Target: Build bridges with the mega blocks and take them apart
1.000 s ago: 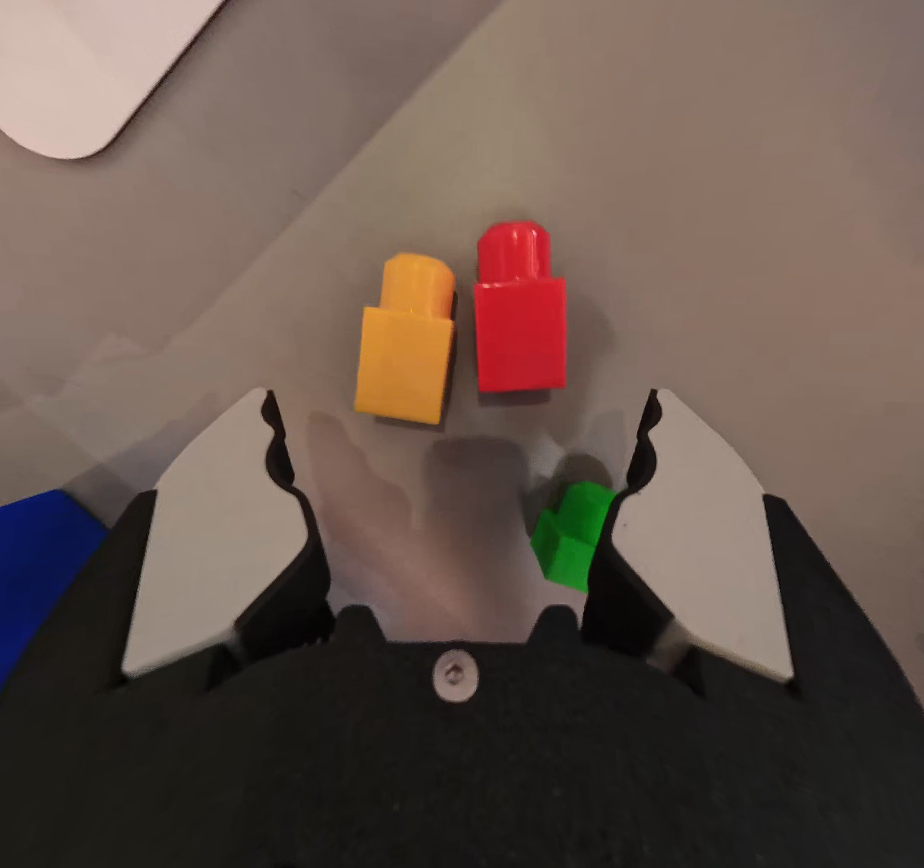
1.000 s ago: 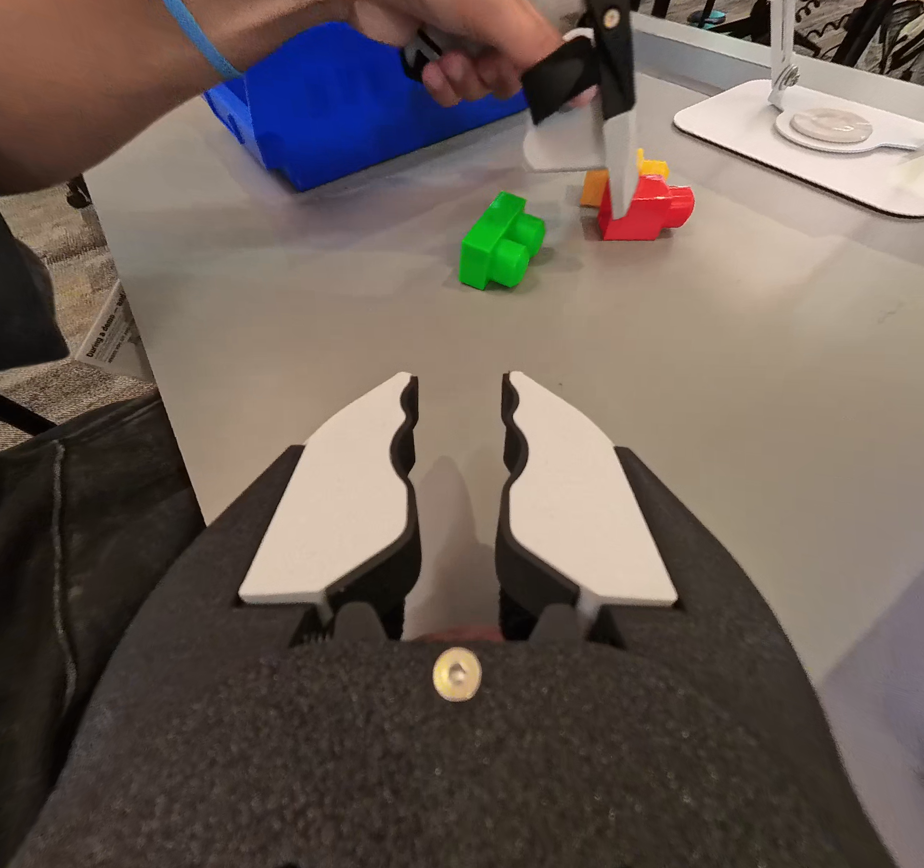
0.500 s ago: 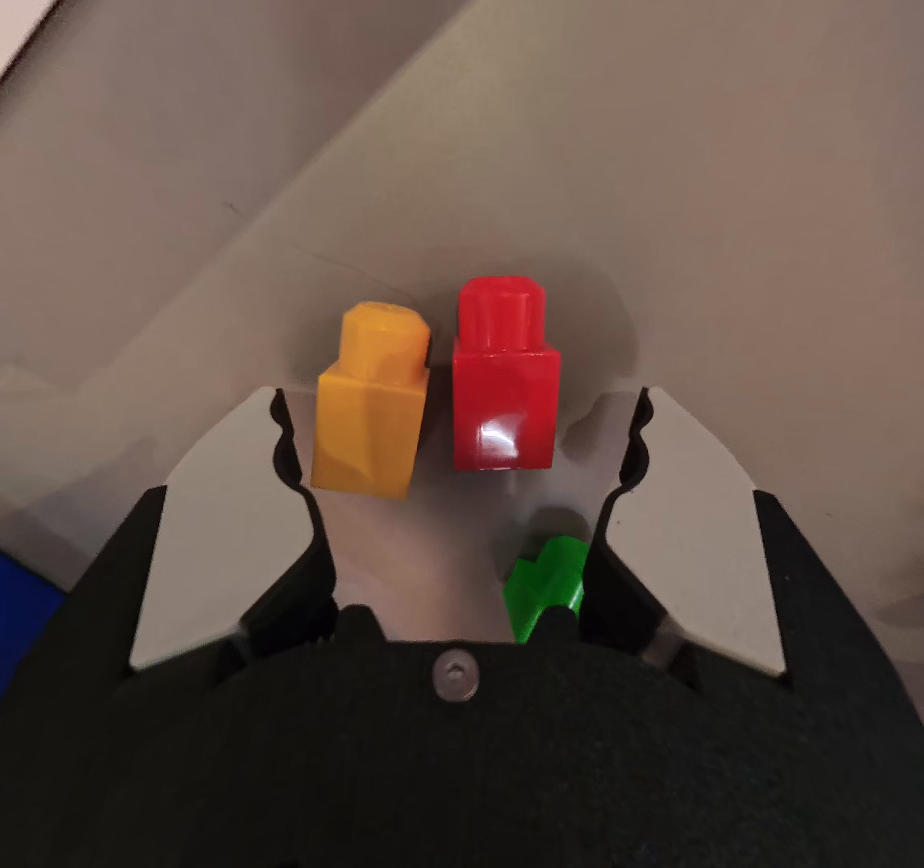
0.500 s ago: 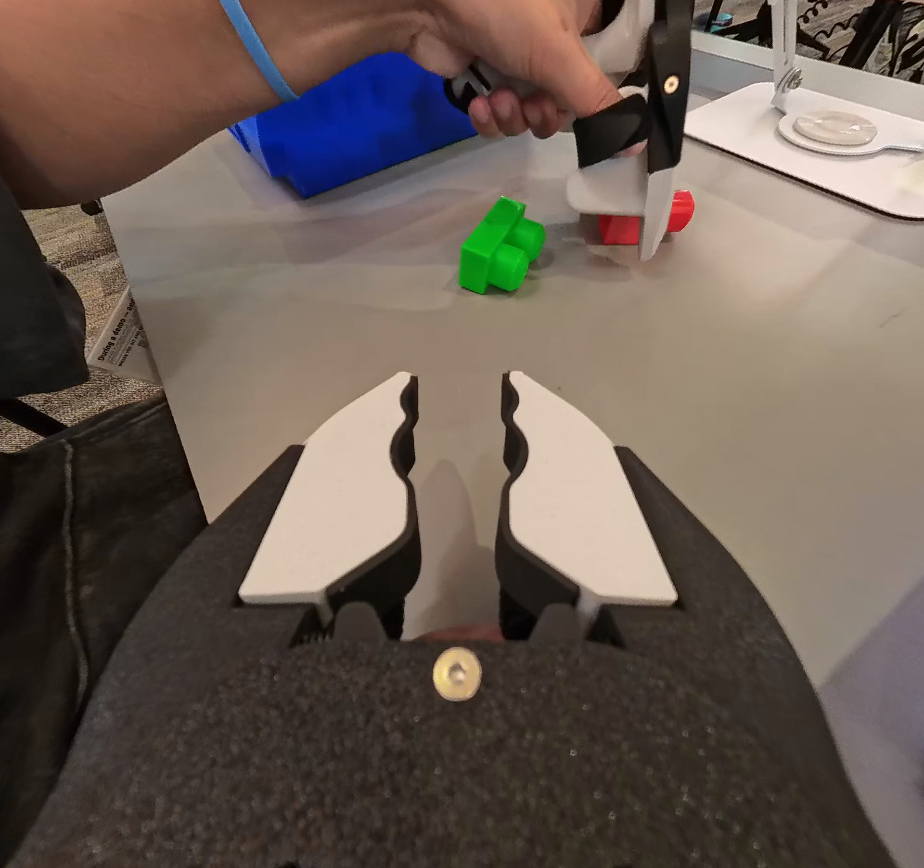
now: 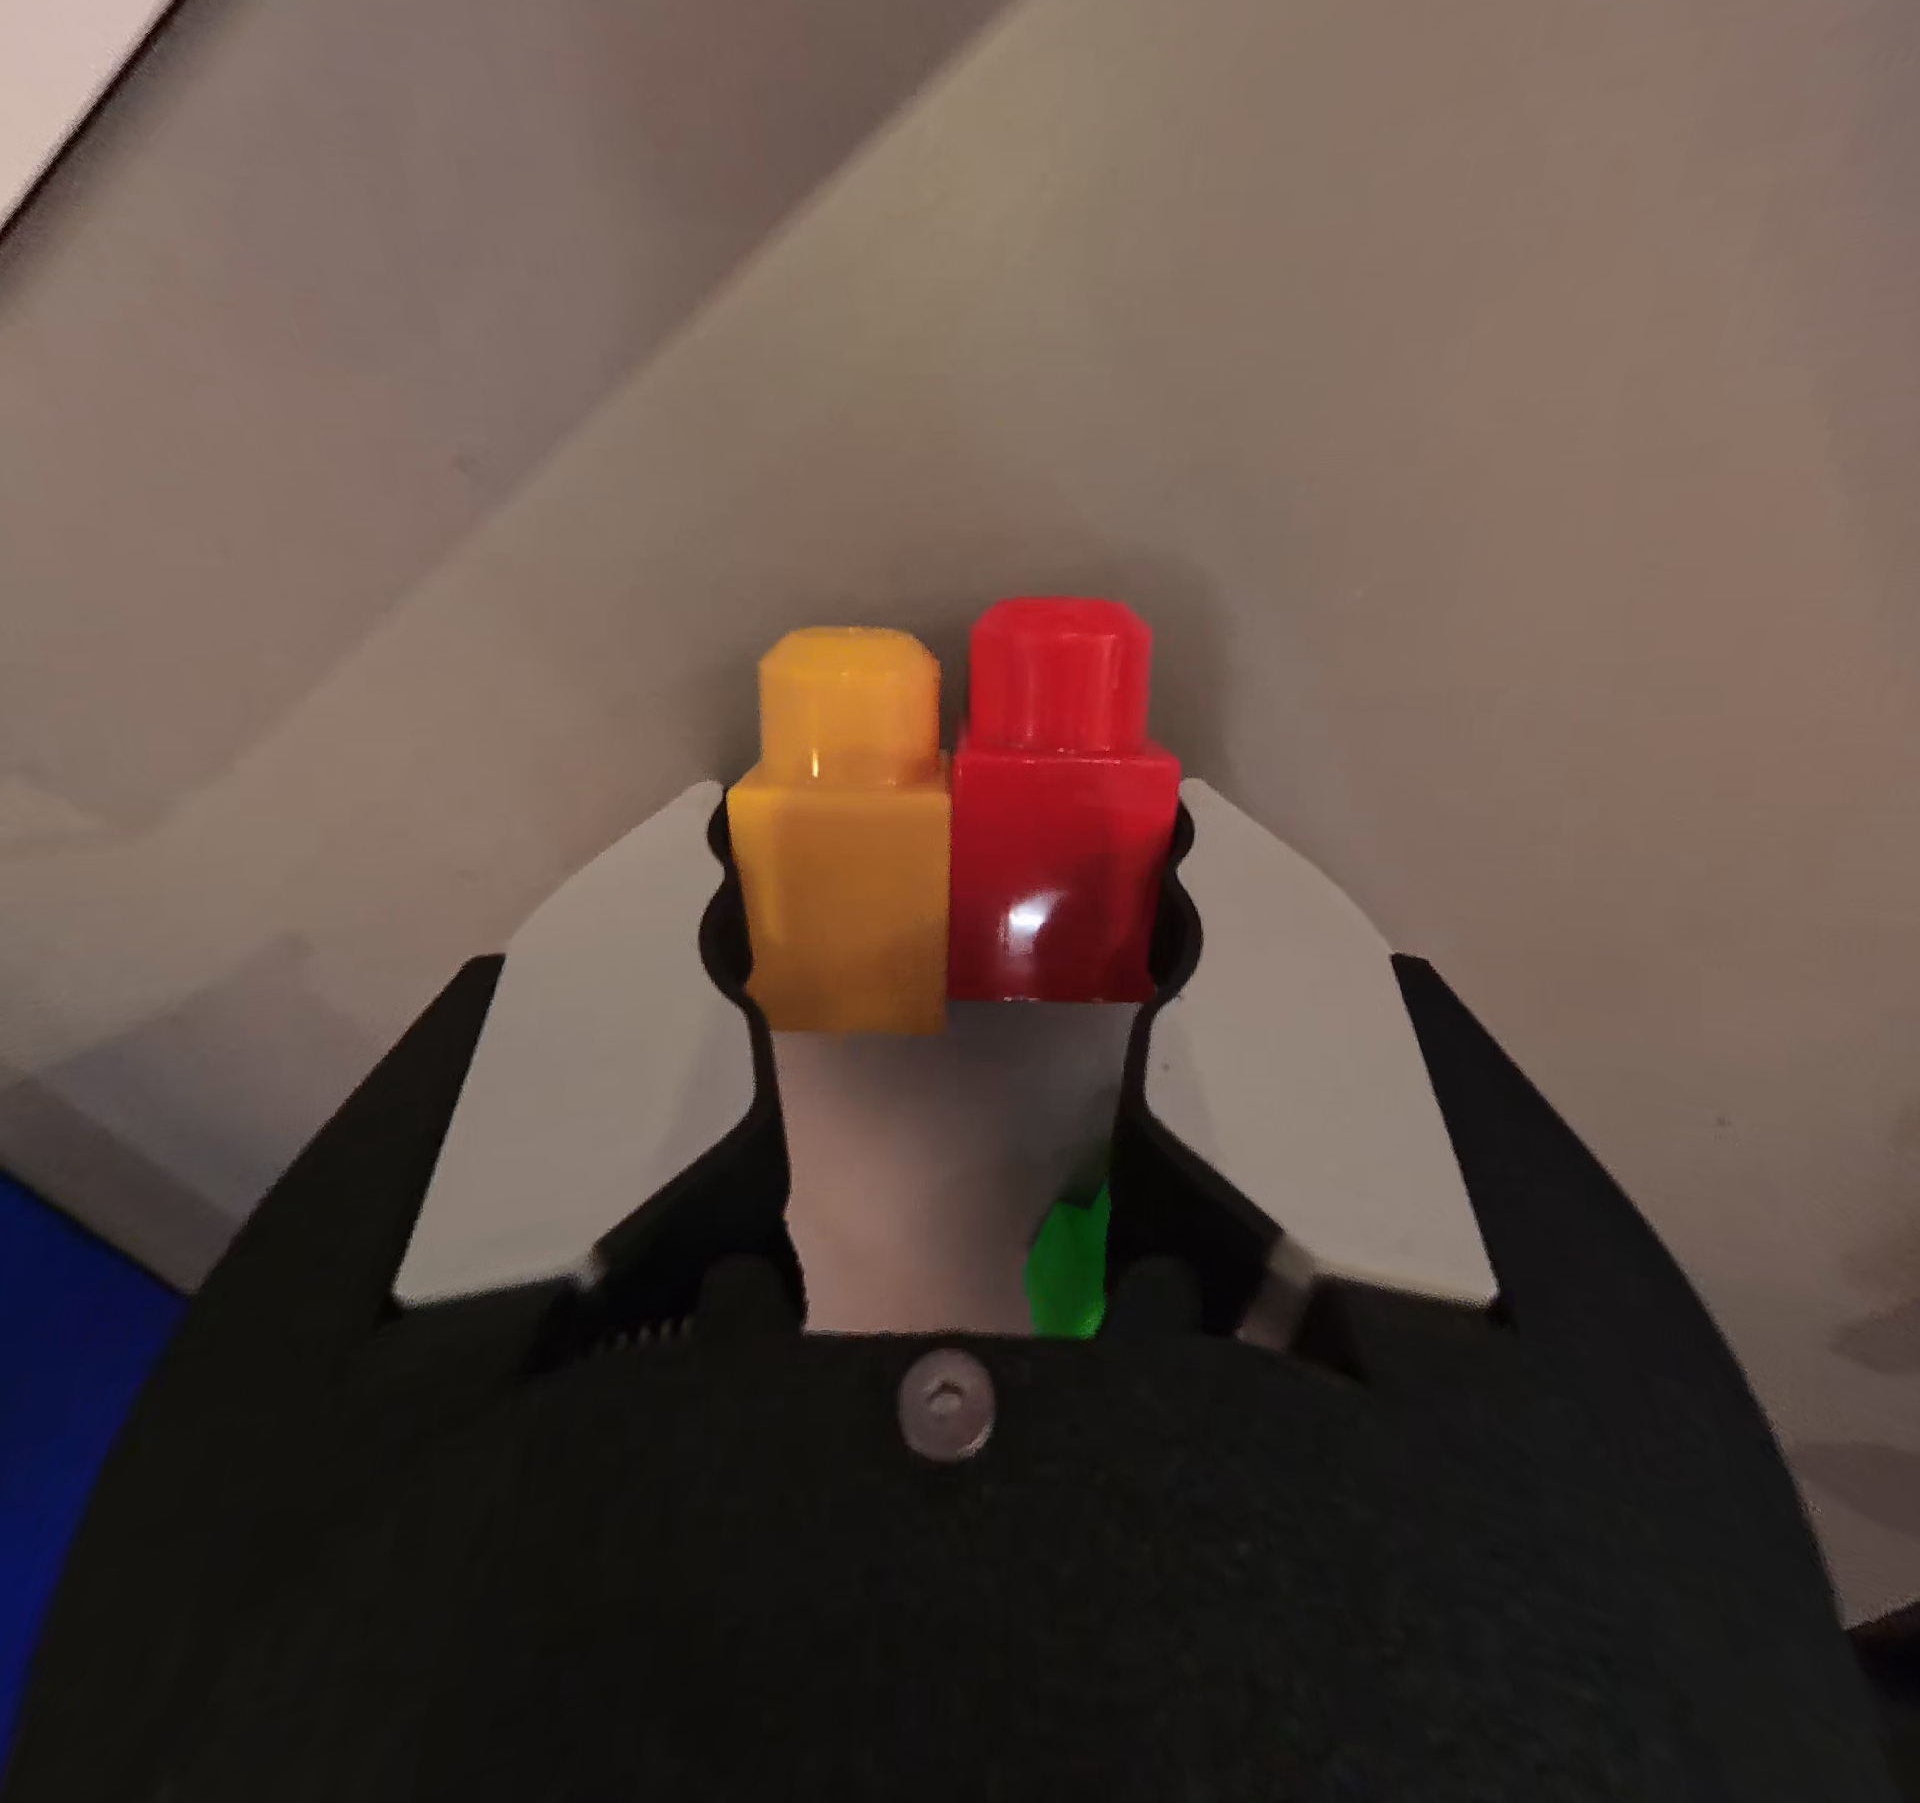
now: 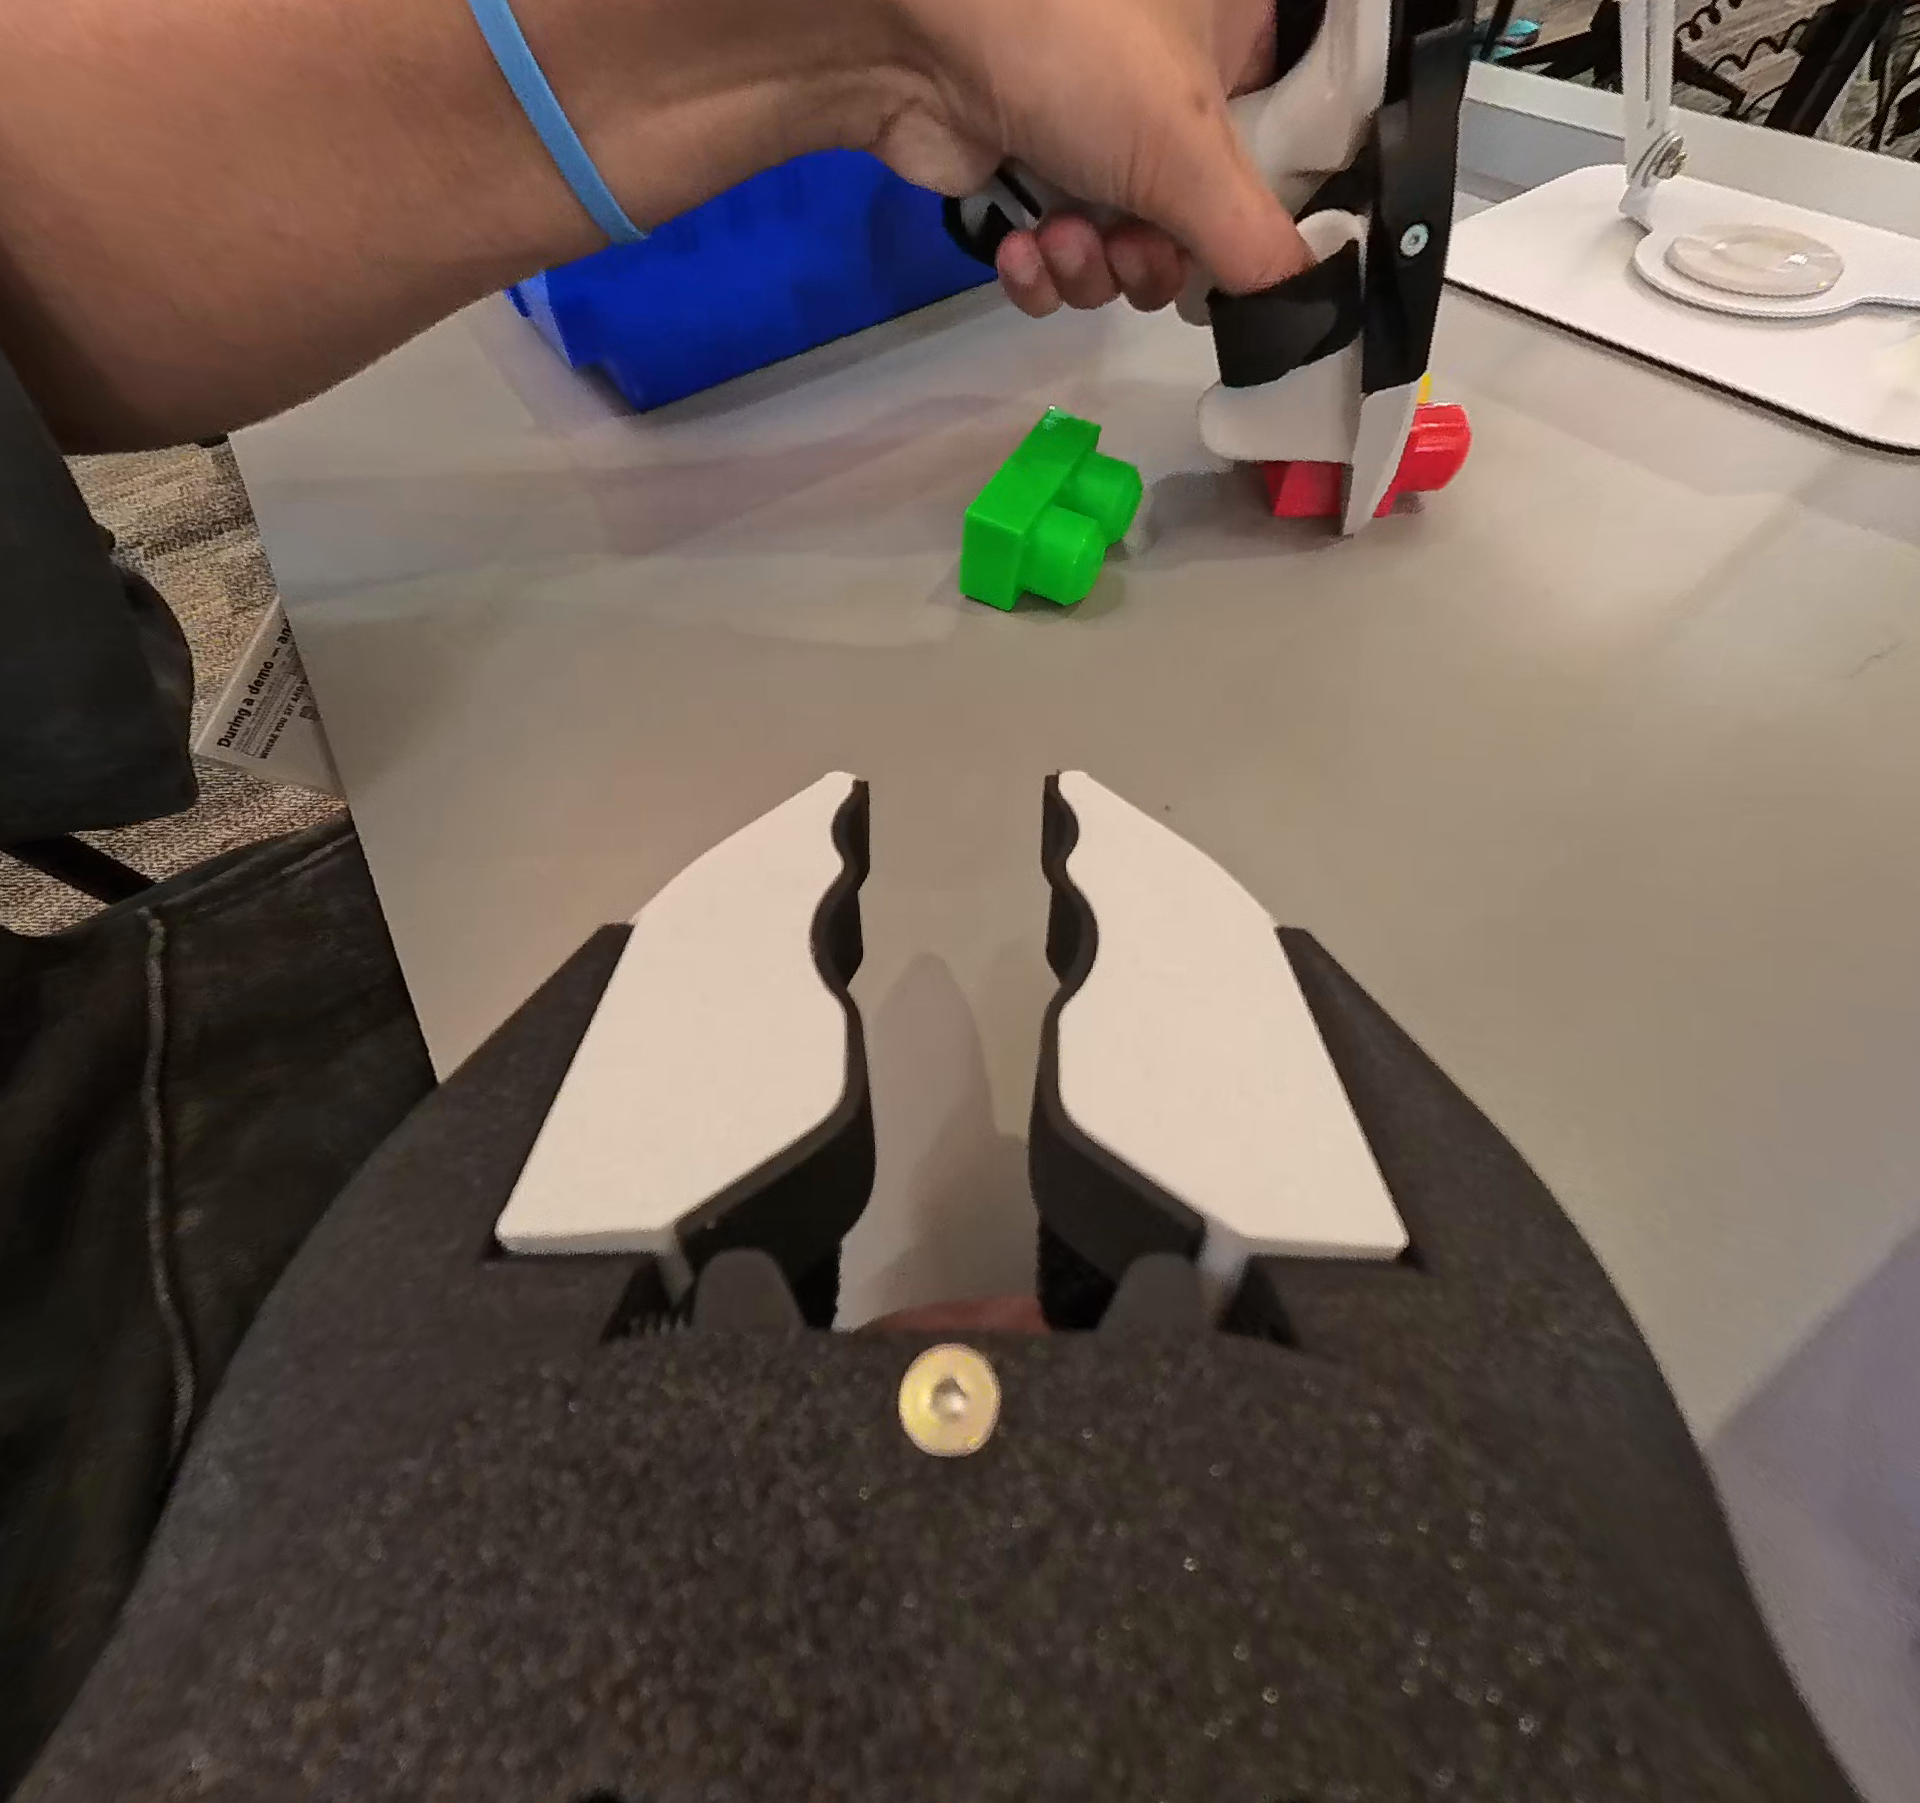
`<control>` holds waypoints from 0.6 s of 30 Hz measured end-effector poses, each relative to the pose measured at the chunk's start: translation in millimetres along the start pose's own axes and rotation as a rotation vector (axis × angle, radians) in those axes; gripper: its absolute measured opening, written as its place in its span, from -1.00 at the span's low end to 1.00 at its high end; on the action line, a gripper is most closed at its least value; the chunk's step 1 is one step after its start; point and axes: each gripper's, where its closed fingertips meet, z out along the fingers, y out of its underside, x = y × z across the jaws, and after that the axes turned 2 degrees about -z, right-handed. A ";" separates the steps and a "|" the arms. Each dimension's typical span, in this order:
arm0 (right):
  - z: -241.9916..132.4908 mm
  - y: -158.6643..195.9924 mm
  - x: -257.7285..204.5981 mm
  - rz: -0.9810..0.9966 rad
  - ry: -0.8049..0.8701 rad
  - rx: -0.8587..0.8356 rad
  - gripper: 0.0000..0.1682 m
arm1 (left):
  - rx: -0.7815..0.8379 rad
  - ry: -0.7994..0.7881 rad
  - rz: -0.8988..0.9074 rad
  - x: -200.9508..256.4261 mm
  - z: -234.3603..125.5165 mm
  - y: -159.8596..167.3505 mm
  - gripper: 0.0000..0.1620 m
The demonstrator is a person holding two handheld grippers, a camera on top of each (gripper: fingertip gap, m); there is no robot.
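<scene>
Far left on the desk sits the blue bin, out of play for the moment. Moving right, the green two-stud block lies on its side, studs pointing away toward the right, nothing touching it.

Next along, here's the action: the left gripper is down at the desk with its fingers clamped on a pair of single-stud blocks at once. The orange block is pressed against the left finger, the red block against the right finger, and the two are squeezed flush, side against side, both lying flat with studs pointing away from the camera. From the right wrist view, only the red block and a sliver of the orange show past the finger.

Nearest us, the right gripper hangs above bare desk, fingers parted with a narrow gap, holding nothing.

My read: this is early in the build, the two pillars being gathered, no bridge standing yet. The next move looks like tipping those two upright and setting them apart so the green block can span their studs. That calls for a steady squeeze, since two loose blocks pinched together could slip or pivot, and probably the right gripper coming in for the green block.

Far right, a white stand base rests on the desk.
</scene>
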 end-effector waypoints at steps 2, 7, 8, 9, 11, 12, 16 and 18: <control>-0.1 -0.1 -0.2 -0.003 0.002 0.000 -0.63 | 0.009 -0.001 0.007 1.2 0.4 -1.5 -0.07; -0.9 -1.2 -0.5 -0.002 0.002 0.004 -0.63 | 0.016 -0.012 0.053 1.7 -1.2 -1.1 -0.08; -1.1 -1.7 -0.5 -0.002 0.002 0.005 -0.63 | 0.050 -0.024 0.081 2.0 -4.1 -4.4 -0.08; -1.3 -2.0 -0.4 -0.003 0.002 0.006 -0.63 | 0.086 -0.037 0.109 2.8 -8.0 -6.9 -0.08; -2.2 -2.8 0.3 -0.003 0.006 0.009 -0.63 | 0.138 -0.044 0.154 6.2 -16.6 -6.4 -0.08; -2.8 -3.3 0.9 -0.003 0.008 0.011 -0.63 | 0.178 -0.041 0.182 9.4 -22.3 -6.4 -0.08; -3.6 -3.8 4.0 0.007 0.012 0.017 -0.63 | 0.348 -0.037 0.266 24.5 -53.9 1.6 -0.08; -2.8 -2.6 4.7 0.012 0.012 0.014 -0.63 | 0.451 -0.085 0.316 29.1 -74.6 9.4 -0.08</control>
